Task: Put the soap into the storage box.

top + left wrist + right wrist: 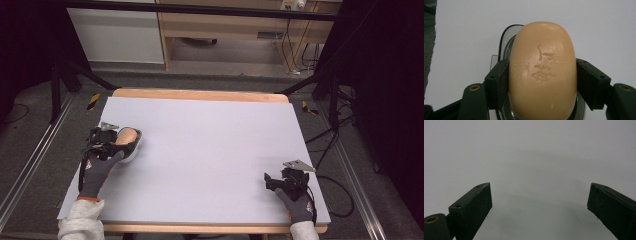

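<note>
While my left gripper (542,80) clamps both jaws against the sides of the tan soap bar (542,72), the bar sits over a clear soap dish (505,40) near the table's (210,150) left edge. My right gripper (539,205) hangs wide open, holding nothing, over the front right corner.
</note>
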Demonstrator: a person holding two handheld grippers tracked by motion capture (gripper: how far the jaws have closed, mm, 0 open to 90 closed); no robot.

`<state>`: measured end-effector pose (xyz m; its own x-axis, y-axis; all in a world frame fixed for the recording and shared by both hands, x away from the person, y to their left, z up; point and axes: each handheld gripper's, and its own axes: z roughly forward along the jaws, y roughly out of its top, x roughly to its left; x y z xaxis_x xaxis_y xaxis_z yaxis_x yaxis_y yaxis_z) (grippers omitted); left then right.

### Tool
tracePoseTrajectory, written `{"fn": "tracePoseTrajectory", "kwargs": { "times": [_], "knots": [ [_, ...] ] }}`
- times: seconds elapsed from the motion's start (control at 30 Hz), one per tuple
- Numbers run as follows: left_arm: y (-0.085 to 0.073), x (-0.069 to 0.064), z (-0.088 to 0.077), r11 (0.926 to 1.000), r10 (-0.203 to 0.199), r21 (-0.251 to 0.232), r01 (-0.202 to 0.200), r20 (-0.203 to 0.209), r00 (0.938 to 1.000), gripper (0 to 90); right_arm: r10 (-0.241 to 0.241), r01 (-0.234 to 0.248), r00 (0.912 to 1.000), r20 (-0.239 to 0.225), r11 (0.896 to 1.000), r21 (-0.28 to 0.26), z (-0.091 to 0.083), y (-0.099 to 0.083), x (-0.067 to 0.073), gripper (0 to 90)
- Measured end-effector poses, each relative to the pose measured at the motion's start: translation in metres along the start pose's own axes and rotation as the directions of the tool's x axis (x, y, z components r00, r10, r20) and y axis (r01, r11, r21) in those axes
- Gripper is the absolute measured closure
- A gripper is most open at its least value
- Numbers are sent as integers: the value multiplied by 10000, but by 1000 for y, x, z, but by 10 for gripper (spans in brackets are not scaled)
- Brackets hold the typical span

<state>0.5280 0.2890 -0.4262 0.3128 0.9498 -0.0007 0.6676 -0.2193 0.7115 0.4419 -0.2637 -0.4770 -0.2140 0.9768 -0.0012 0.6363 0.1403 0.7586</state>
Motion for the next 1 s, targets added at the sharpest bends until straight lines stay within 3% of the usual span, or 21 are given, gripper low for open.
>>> {"fn": "tracePoseTrajectory", "kwargs": {
  "times": [0.6,1.0],
  "knots": [
    [0,-3,1,9997,234,28,-233,-67,9997,323,-32,32,10000,-3,10000,13,0,0,0,59],
    [6,-15,-16,9958,532,-751,-519,158,9985,316,-41,41,10000,19,10000,-44,-1,0,0,58]
  ]
}}
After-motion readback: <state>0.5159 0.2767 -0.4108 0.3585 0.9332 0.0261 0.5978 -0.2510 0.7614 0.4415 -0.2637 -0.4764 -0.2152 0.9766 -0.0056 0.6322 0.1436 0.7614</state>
